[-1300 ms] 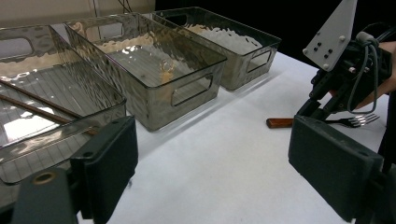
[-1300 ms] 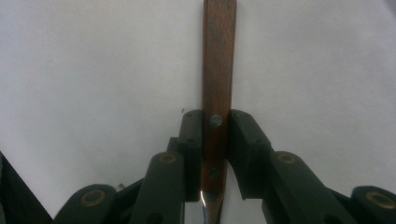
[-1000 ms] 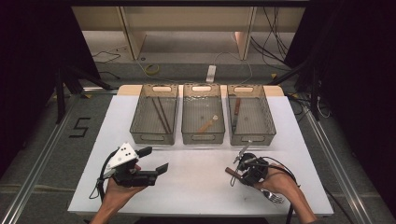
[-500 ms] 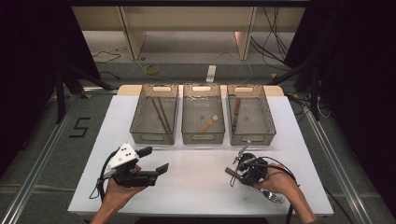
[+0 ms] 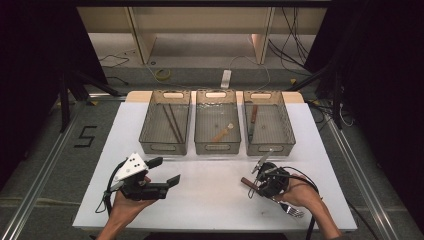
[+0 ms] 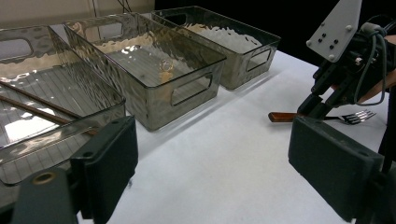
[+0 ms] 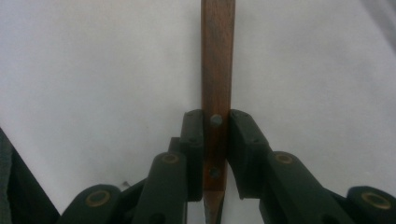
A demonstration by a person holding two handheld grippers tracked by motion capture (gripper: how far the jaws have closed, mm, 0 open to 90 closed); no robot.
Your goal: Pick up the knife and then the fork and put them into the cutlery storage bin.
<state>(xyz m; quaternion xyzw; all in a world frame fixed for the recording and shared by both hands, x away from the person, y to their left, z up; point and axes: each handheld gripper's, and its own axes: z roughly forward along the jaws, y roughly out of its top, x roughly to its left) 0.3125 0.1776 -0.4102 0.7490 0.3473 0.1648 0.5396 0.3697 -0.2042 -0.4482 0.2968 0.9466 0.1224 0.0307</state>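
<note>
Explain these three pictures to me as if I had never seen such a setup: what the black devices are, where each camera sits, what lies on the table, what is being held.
A person holds a hand-operated two-jaw gripper in each hand over a white table. The high view looks down from above the person. The other two cameras ride on the grippers, looking along their black jaws.

Three clear plastic bins stand in a row: the left one holds dark chopsticks, the middle one a wooden spoon, the right one a wooden-handled utensil.

The left gripper is open and empty. The right gripper is shut on a wooden-handled fork, its metal tines showing in the left gripper view.
</note>
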